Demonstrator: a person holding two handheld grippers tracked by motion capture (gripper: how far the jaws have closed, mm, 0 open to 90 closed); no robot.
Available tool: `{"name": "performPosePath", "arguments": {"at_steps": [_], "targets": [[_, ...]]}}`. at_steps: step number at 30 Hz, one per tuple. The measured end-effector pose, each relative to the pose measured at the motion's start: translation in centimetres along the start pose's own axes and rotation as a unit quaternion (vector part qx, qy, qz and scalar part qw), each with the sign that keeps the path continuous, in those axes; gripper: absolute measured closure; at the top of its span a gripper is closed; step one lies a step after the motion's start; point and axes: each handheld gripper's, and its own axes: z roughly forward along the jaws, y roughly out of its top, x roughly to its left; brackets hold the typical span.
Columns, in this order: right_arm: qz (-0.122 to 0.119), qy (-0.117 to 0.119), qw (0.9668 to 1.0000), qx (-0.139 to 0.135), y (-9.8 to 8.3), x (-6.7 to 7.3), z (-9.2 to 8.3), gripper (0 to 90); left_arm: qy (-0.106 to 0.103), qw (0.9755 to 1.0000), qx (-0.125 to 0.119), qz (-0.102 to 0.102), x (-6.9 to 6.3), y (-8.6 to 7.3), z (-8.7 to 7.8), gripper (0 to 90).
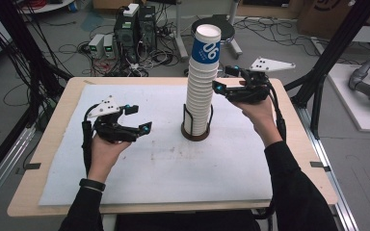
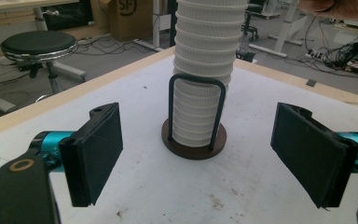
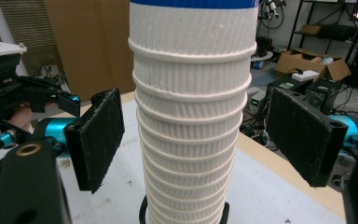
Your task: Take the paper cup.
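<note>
Centre of high view: cup stack (image 1: 201, 82) upright in wire holder (image 1: 196, 129) on table (image 1: 53, 159). R gripper (image 1: 226, 81) right of stack, jaws spread, nothing pinched. L gripper (image 1: 139, 120) left-centre, well apart, jaws spread, empty.

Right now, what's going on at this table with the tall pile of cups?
A person holds a two-jaw gripper in each hand at a table. The right gripper is up beside the upper part of a tall stack of paper cups, jaws open on either side of it without touching. The stack stands in a wire holder. The left gripper hovers open, apart from the stack.
</note>
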Motion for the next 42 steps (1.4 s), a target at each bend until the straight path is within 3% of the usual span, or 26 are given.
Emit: {"name": "performPosePath", "arguments": {"at_steps": [20, 42], "targets": [[0.019, 0.011, 0.9996, 0.018, 0.7, -0.2, 2.8, 19.2, -0.014, 0.9999, 0.0, -0.005, -0.2, 0.1, 0.2, 16.7], [0.021, 0.017, 0.9995, 0.013, 0.6, -0.5, 3.9, 14.9, -0.028, 0.9995, -0.008, -0.009, -0.4, 0.6, 0.7, 16.7]]}}
